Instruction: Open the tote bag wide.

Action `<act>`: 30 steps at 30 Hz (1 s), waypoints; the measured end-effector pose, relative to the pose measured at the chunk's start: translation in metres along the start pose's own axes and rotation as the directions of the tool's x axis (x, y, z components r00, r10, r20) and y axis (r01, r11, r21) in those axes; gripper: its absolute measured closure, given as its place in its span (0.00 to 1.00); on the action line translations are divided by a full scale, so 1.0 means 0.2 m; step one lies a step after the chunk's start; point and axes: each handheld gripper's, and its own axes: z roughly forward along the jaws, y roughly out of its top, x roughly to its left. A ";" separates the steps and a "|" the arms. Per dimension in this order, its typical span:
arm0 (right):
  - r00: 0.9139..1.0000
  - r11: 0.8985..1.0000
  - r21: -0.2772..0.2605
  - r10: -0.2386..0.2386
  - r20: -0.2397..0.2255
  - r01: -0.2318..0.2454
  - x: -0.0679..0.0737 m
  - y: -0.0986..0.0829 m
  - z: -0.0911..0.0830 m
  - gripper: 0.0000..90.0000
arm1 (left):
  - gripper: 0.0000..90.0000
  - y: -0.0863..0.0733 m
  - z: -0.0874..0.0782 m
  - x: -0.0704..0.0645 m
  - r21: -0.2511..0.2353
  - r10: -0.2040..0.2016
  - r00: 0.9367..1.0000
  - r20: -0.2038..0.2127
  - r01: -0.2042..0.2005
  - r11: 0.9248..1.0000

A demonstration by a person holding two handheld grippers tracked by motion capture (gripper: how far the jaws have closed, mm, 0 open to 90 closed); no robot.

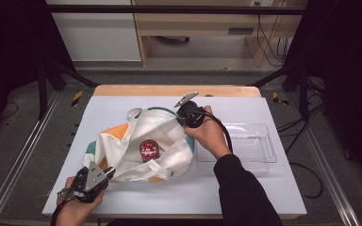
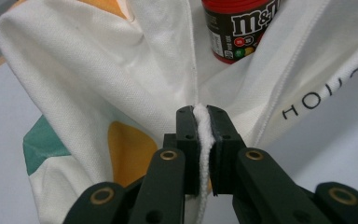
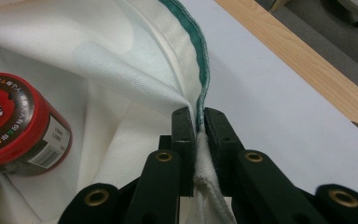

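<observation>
Tote bag (image 1: 141, 141) of white canvas lies on the counter (image 1: 245, 193), its mouth held apart between the two claws. The left claw (image 2: 199, 112) is pressed together on a fold of the bag's near rim; in the left gripper view the white cloth is squeezed flat between the jaws and spills out on either side. Just beyond that claw the fabric fans into loose creases, with orange and teal patches to one side and dark lettering to the other. Farther off, inside the bag, stands a red candy jar (image 2: 240, 28).

The right claw (image 3: 196, 114) is likewise pinching the far rim, where a teal binding (image 3: 198, 51) edges the cloth; a white cord runs down between its jaws. To the side of this claw the jar (image 3: 16, 126) lies on the bag's inner lining, and on the other side is bare counter and its wooden edge (image 3: 307, 60). Past the right hand (image 1: 212, 134) sits a clear plastic tray (image 1: 268, 157).

The bag looks soft and limp, light in itself, so it will sag and close wherever it is not held. The stitched rim is probably the firmest place to grip. The jar seems rigid and smooth, and may roll as the cloth shifts.
</observation>
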 end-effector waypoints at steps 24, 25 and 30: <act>1.000 0.999 0.040 -0.011 -0.019 0.011 0.01 -0.05 0.01 0.93 | 0.94 -0.05 0.02 0.02 0.015 -0.043 0.998 0.045 0.042 0.999; 1.000 0.999 0.047 -0.013 -0.018 0.013 0.01 -0.05 0.01 0.93 | 0.94 -0.05 0.02 0.02 0.020 -0.050 0.997 0.053 0.049 0.999; 1.000 0.998 0.067 -0.021 -0.010 0.022 0.01 -0.07 0.03 0.93 | 0.94 -0.06 0.02 0.02 0.029 -0.046 0.997 0.059 0.045 0.999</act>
